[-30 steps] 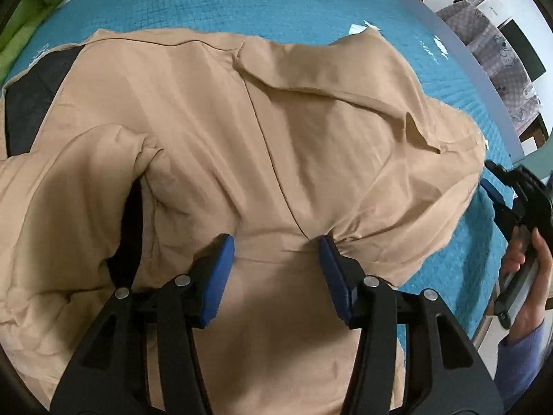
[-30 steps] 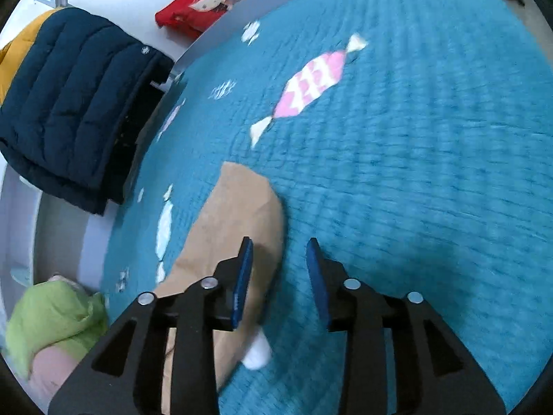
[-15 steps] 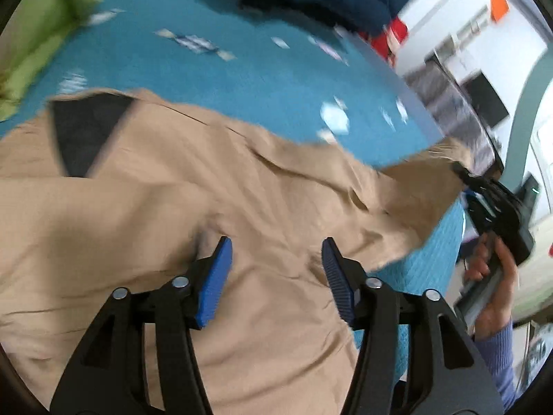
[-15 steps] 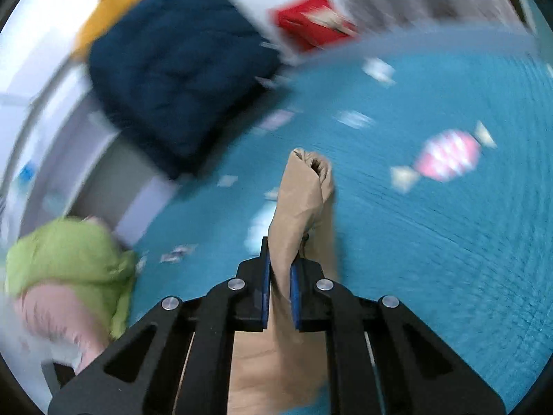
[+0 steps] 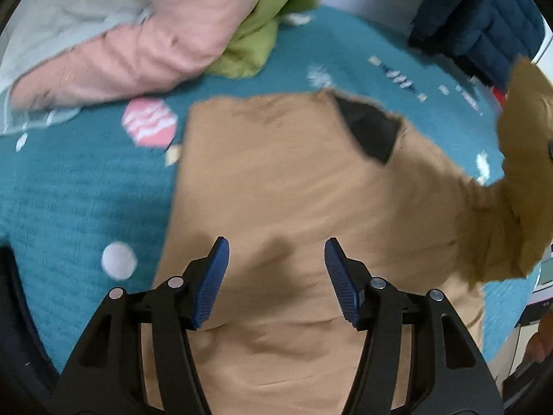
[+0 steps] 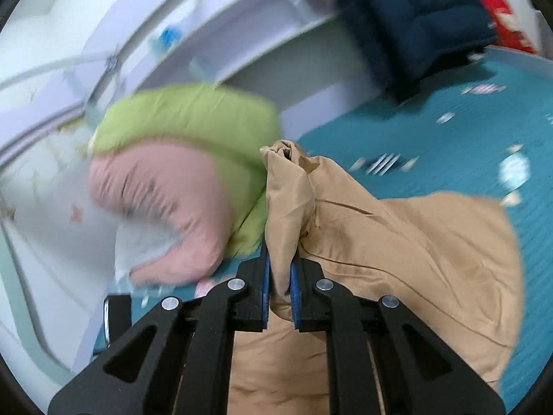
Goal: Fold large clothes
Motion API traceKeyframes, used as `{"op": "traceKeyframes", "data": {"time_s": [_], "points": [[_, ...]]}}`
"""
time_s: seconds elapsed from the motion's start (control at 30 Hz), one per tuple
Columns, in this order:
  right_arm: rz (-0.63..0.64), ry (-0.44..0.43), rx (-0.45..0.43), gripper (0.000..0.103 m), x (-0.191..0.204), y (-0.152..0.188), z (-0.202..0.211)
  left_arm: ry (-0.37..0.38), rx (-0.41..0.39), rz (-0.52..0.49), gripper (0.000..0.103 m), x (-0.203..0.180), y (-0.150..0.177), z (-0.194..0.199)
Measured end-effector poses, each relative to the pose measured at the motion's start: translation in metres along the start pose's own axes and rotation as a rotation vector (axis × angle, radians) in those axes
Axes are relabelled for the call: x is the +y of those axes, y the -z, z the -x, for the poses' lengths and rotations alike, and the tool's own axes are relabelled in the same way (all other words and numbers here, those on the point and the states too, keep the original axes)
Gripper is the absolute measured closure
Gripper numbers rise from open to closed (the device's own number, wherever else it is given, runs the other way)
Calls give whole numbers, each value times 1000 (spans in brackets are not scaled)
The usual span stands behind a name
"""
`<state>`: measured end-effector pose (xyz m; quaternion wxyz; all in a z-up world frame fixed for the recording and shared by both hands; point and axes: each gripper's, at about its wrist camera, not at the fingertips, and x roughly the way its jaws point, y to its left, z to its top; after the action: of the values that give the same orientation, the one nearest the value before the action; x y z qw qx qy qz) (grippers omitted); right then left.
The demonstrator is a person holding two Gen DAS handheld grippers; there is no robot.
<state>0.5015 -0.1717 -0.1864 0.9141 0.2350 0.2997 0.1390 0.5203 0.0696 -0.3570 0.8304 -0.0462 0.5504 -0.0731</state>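
Sleeve-fold underway: my right gripper (image 6: 279,276) is pinched tight on the tan jacket (image 5: 293,180) sleeve, lifted above the teal bedspread (image 5: 69,180), my left gripper (image 5: 274,276) hovers wide open, empty, over the body—next I judge, lay the sleeve across.

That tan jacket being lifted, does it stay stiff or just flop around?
Probably floppy: the tan jacket bunches and droops where the right claw pinches it. It looks thin and smooth, so likely light and perhaps a little slippery.
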Motion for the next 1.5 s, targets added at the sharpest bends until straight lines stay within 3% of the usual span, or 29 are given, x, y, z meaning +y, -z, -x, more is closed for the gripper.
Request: {"op": "traceKeyframes", "data": {"time_s": [0.17,0.37,0.47,0.6,0.8,0.93,1.07,1.13,1.17,1.2,1.27,1.37,1.5], "points": [[32,-16,148,94,31,43,-58,30,84,13,45,28,21,-33],[16,-5,263,93,43,78,-104,105,12,39,45,43,29,-23],[7,13,308,90,39,95,-118,107,-6,64,45,54,30,-12],[-72,4,370,76,19,110,-127,109,-13,94,44,61,32,0],[-65,-49,344,48,26,105,-110,70,-43,91,43,65,30,23],[-12,-12,254,47,30,84,-76,77,-87,106,42,57,17,40],[-41,105,157,47,-15,54,-31,126,-82,59,42,24,8,39],[-99,166,148,54,-49,44,-16,151,-76,26,42,5,5,33],[-130,214,145,63,-69,40,-8,173,-68,8,42,-8,4,27],[-147,254,144,65,-83,39,-2,192,-58,2,42,-16,3,21],[-217,310,193,65,-120,42,0,205,-10,3,39,-31,2,2],[-305,297,310,67,-157,62,-17,201,51,10,38,-38,1,-26],[-250,301,326,66,-157,66,-23,174,106,12,37,-39,0,-53]]}}
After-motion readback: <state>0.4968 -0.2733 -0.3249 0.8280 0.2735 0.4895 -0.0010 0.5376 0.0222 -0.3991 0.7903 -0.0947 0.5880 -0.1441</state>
